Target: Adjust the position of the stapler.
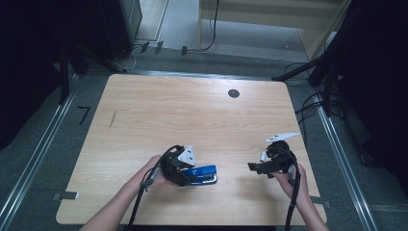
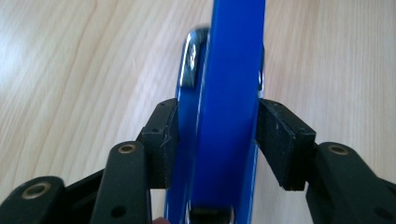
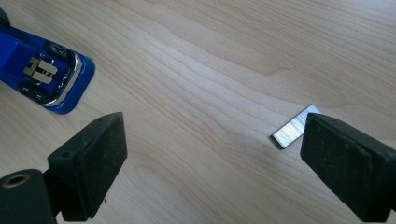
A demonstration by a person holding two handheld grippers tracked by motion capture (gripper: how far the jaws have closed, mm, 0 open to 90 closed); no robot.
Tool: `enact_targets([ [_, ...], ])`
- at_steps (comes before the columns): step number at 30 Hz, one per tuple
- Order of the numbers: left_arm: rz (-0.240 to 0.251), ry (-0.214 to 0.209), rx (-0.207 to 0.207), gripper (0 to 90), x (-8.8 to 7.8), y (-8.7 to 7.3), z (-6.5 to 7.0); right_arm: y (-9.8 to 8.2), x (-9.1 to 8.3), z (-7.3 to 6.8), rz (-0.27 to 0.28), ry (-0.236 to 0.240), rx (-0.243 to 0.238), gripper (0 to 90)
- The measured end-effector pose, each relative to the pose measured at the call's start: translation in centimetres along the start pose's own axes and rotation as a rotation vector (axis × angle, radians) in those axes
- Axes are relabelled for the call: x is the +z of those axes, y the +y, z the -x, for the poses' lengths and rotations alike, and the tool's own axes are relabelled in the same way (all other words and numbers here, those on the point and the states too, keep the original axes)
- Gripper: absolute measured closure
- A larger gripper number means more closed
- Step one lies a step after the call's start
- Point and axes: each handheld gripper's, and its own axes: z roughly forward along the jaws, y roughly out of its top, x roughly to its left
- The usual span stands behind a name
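A blue stapler (image 1: 206,174) with a chrome trim lies on the wooden table (image 1: 192,115) near its front edge. My left gripper (image 1: 188,174) comes at it from the left. In the left gripper view the stapler (image 2: 229,84) runs up between the two black pads (image 2: 280,144), which both seem to touch its sides, so my left gripper (image 2: 217,135) is shut on it. My right gripper (image 1: 253,167) hovers to the right of the stapler, pointing left. It (image 3: 215,154) stands open with nothing between its jaws. A short silver strip of staples (image 3: 294,126) lies on the wood beside its right pad. The stapler's front end (image 3: 51,79) is at the upper left.
A small dark round hole (image 1: 234,93) sits near the table's far edge. Bare wood stretches across the far and left parts of the table. Metal rails (image 1: 43,149) and cables run on the floor along both sides.
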Motion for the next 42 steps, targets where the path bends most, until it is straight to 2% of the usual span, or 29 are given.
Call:
enact_targets([
  [2, -0.014, 0.013, -0.005, 55.4, -0.2, -0.7, 0.1, 0.1, 0.0, -0.2, -0.002, -0.001, -0.004, 7.4],
  [4, -0.007, 0.001, -0.015, 60.5, -0.2, -1.1, 0.0, 0.2, 0.1, -0.3, -0.002, -0.001, -0.006, 7.4],
  [8, -0.01, 0.011, 0.051, 65.1, -0.1, -1.0, 0.2, 0.3, 0.2, -0.3, -0.005, 0.003, -0.01, 7.4],
  [12, 0.003, -0.013, 0.084, 66.5, 0.1, -0.8, -0.2, 0.2, 0.3, -0.3, -0.009, -0.001, -0.01, 7.4],
  [19, 0.02, -0.014, 0.164, 66.7, 0.8, 0.1, -0.5, -0.1, 0.1, -0.3, -0.013, -0.005, -0.008, 7.4],
  [22, 0.025, -0.023, 0.174, 66.6, 1.0, 0.4, -0.7, -0.3, 0.1, -0.1, -0.018, -0.006, 0.0, 7.4],
  [27, 0.031, -0.054, 0.15, 66.2, 1.2, 0.5, -1.3, -0.5, 0.1, 0.0, -0.021, -0.011, 0.005, 7.4],
  [29, 0.033, -0.064, 0.115, 65.0, 1.2, 0.5, -1.4, -0.5, 0.0, 0.0, -0.018, -0.013, 0.001, 7.4],
  [34, 0.041, -0.034, 0.03, 41.7, 1.3, 1.1, -1.3, -0.6, -0.1, 0.0, -0.015, -0.017, 0.003, 7.4],
  [36, 0.029, -0.018, 0.024, 34.6, 1.5, 1.4, -1.0, -0.5, -0.1, 0.0, -0.013, -0.015, -0.004, 7.4],
  [37, 0.029, -0.014, 0.007, 31.2, 1.6, 1.5, -0.8, -0.5, -0.1, 0.0, -0.012, -0.016, -0.005, 7.4],
  [42, 0.041, 0.023, -0.04, 21.6, 1.8, 2.0, -0.2, -0.4, -0.2, -0.1, -0.012, -0.015, -0.006, 7.4],
])
